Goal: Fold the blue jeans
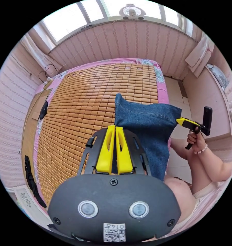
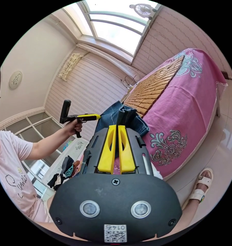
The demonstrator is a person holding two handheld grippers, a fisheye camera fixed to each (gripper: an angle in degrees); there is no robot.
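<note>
The blue jeans [image 1: 146,123] hang stretched between both grippers above the near edge of the bed. In the left gripper view, my left gripper [image 1: 115,127] has its yellow jaws pressed together on one top corner of the denim. My right gripper [image 1: 181,121], held in a hand, pinches the other corner. In the right gripper view, the right gripper [image 2: 118,126] is shut on a bunched fold of the jeans [image 2: 132,119], and the left gripper [image 2: 96,116] grips the cloth further off, beside the person's arm.
The bed carries a bamboo mat [image 1: 82,102] over a pink flowered sheet [image 2: 187,97]. A dark garment [image 1: 31,176] lies by the bed's left side. A pile of clothes [image 2: 64,170] sits behind the person. A sandalled foot [image 2: 201,187] stands on the tiled floor.
</note>
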